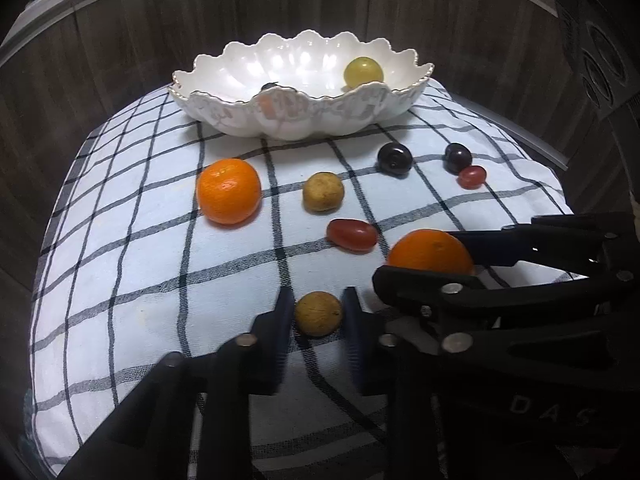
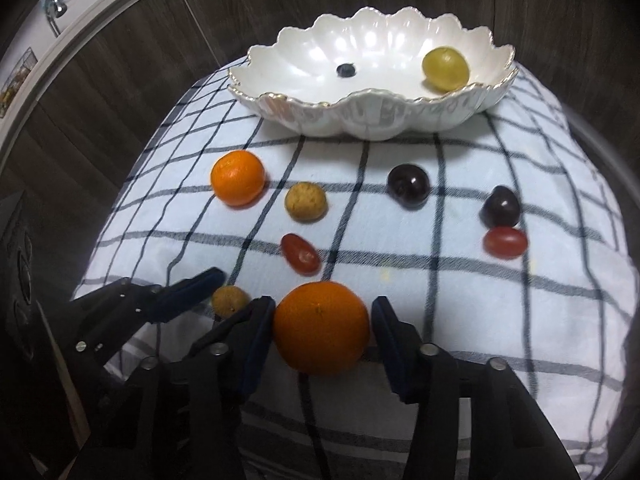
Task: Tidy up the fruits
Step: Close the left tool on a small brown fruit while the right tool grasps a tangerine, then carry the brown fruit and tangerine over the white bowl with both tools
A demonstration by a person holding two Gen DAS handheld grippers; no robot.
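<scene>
My left gripper [image 1: 318,322] is shut on a small brown round fruit [image 1: 318,314] that rests on the checked cloth [image 1: 120,240]; both pads touch its sides. Just to its right, my right gripper [image 2: 322,320] is shut on an orange mandarin [image 2: 321,327], also on the cloth. The right wrist view shows the left gripper [image 2: 230,300] at lower left holding the brown fruit [image 2: 229,299]. A white scalloped bowl [image 1: 304,98] stands at the far edge of the cloth and holds a green grape [image 1: 363,74] and a small dark berry [image 2: 345,70].
Loose on the cloth between grippers and bowl lie a second mandarin [image 1: 228,191], another brown fruit [image 1: 323,191], a red oblong fruit [image 1: 352,235], two dark round fruits [image 1: 394,158] [image 1: 458,157] and a small red one [image 1: 472,177]. Dark wood panels rise behind the bowl.
</scene>
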